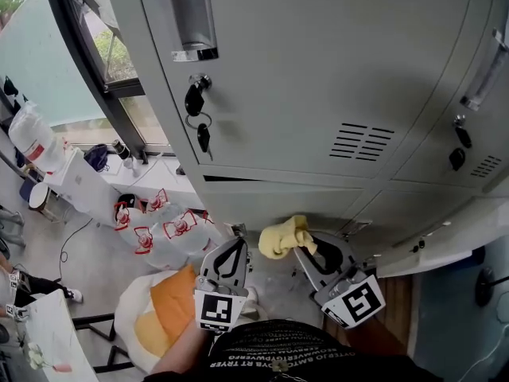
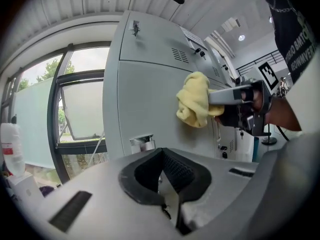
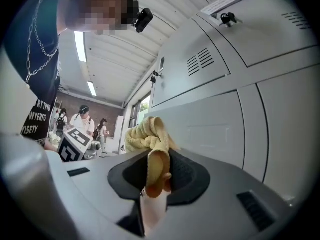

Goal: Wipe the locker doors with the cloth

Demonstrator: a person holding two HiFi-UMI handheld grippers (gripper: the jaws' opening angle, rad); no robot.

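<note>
At 7 o'clock in the head view, the left gripper [image 1: 236, 247] hangs short of the lockers, jaws together with nothing between them; its own view confirms the pads meet on air. Keys [image 1: 198, 111] dangle from a lock on the upper door [image 1: 318, 78] at 11 o'clock.

Just right of centre, the cloth [image 1: 284, 235] is a yellow bunch at the lower door [image 1: 262, 201]. In the head view its long axis runs from the right gripper's tips toward 10 o'clock. The left gripper view shows what the head view does not: the bunch lies flat against the door's face, hanging longer top to bottom than across.

The right gripper [image 1: 306, 249], at 5 o'clock, has its jaws clamped on the cloth. Only its own view shows the grip: a narrow tail of cloth runs back between the pads toward 6 o'clock, and the bulk sprouts past the tips toward 11 o'clock. That view alone also shows people [image 3: 82, 121] standing far off at 9 o'clock.
</note>
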